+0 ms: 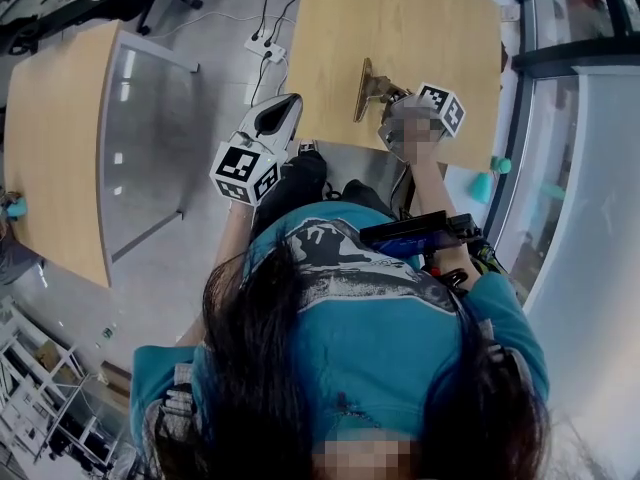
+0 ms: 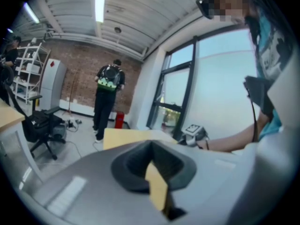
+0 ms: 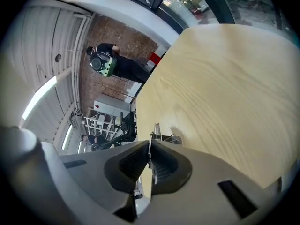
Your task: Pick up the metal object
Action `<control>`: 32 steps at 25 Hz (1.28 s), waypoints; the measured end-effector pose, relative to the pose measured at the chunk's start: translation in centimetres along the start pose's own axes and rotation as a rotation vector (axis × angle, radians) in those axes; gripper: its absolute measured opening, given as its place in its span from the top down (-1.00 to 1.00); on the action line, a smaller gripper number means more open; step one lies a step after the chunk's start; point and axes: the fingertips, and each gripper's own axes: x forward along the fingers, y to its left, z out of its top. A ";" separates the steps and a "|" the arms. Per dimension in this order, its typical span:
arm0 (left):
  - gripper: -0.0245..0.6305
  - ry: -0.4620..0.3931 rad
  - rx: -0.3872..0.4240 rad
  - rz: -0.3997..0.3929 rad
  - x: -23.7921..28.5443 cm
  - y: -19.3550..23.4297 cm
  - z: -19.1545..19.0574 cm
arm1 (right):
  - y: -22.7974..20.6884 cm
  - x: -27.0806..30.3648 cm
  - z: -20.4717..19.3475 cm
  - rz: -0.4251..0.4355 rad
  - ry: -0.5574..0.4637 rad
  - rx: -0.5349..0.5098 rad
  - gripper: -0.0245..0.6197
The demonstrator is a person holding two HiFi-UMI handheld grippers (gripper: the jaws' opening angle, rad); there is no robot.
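1. The right gripper has its jaws pressed together on a thin edge of the metal object. The dark ribbed pads squeeze it from both sides.
2. The rest of the metal object sticks out just past the jaw tips, on the far side of the gripper. Thin upright plates and a small wire-like part show there.
3. In the head view, the right gripper is at the near edge of the wooden table, and its marker cube is on the right.
4. The metal object shows there as a brass-toned piece. It reaches from the jaws to the far left, over the tabletop.
5. A shadow lies on the table beside the object. It may be clear of the wood, but the steep angle leaves that unsure.
6. The left gripper is to the left, off the table's near-left corner and well apart from the object. Its jaws are together with nothing between them.
7. Further left is a second table, and a power strip lies on the floor between the two.
8. A person stands far off by a brick wall.
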 end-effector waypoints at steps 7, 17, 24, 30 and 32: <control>0.92 -0.016 -0.003 0.016 -1.0 -7.6 -2.3 | -0.8 -6.5 -2.6 0.090 0.003 0.011 0.85; 0.92 0.049 -0.031 0.074 -5.4 -17.4 -8.1 | -4.5 -14.4 -7.8 0.151 0.048 0.014 0.85; 0.92 0.055 -0.027 0.065 -8.9 -19.8 -9.6 | -5.7 -17.9 -12.3 0.165 0.026 0.055 0.85; 0.92 0.045 -0.009 0.028 -12.3 -20.6 -10.3 | -4.8 -20.2 -16.2 0.166 -0.004 0.053 0.85; 0.92 0.040 -0.004 0.022 -14.1 -20.7 -10.7 | -4.8 -20.8 -17.8 0.162 -0.014 0.056 0.85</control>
